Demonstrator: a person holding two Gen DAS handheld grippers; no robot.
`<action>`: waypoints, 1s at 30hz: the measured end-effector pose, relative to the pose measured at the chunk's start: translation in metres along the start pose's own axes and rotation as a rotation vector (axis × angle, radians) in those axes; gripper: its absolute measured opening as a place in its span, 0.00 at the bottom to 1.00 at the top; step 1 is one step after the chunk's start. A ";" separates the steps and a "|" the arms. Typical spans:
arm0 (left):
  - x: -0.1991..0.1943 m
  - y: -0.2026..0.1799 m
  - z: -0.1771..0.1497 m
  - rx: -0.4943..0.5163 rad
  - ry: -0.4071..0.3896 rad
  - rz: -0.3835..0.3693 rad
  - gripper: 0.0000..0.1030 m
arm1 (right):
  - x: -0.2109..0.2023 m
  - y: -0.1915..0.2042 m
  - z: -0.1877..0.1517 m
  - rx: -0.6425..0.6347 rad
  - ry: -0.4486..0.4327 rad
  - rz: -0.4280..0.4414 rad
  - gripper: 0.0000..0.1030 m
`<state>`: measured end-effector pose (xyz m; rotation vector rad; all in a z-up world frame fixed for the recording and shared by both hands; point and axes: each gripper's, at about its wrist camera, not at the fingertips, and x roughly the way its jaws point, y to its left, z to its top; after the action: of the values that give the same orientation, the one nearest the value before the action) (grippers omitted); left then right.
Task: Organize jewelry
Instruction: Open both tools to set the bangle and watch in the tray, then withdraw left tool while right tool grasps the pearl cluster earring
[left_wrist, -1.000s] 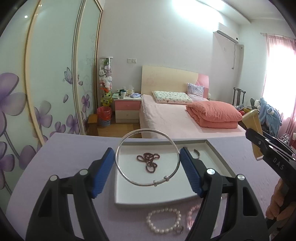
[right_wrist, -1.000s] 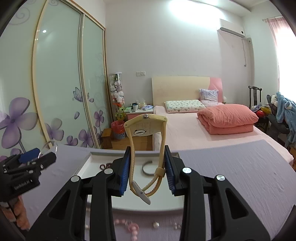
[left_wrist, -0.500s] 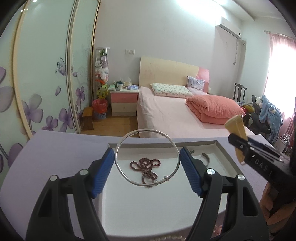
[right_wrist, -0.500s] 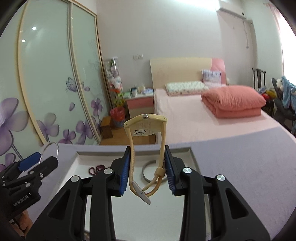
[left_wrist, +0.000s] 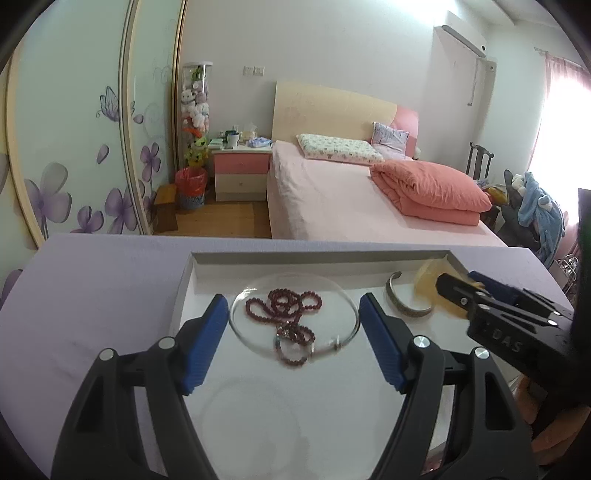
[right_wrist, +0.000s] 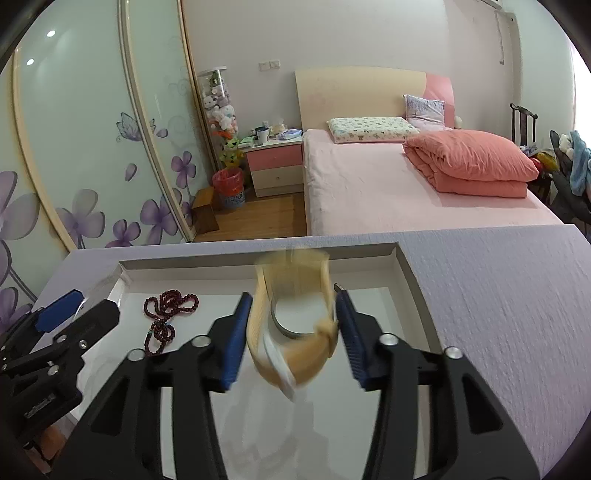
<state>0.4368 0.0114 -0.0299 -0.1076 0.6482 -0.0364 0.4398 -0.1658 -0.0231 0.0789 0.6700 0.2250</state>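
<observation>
Jaws on the right gripper (right_wrist: 293, 328) have just been opening; the yellow watch (right_wrist: 291, 332) sits blurred between the blue pads, grip gone slack, mid-frame over the white tray (right_wrist: 406, 273). Left gripper (left_wrist: 293, 339) jaws are spread on the silver bangle (left_wrist: 258, 343), ring spanning pad to pad above the dark red bead string (left_wrist: 288, 314). Silver cuff (left_wrist: 402, 304) lies right of it. Right gripper body reads "DAS" (partly cropped), lower right of the left view.

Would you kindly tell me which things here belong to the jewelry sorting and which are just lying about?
Job:
white tray
silver bangle
red bead string
metal cuff
yellow watch

Lying about:
bed
nightstand
red bin
chair
</observation>
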 end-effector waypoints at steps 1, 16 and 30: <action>0.001 0.002 0.000 -0.004 0.003 0.001 0.70 | 0.000 -0.001 0.000 -0.001 -0.002 0.001 0.52; -0.038 0.010 -0.002 -0.006 -0.061 0.041 0.70 | -0.036 -0.015 0.000 0.018 -0.074 -0.005 0.52; -0.114 0.032 -0.037 -0.038 -0.094 0.057 0.71 | -0.098 -0.025 -0.032 -0.011 -0.111 -0.001 0.52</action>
<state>0.3238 0.0477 0.0055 -0.1261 0.5582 0.0357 0.3502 -0.2126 0.0078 0.0803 0.5580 0.2214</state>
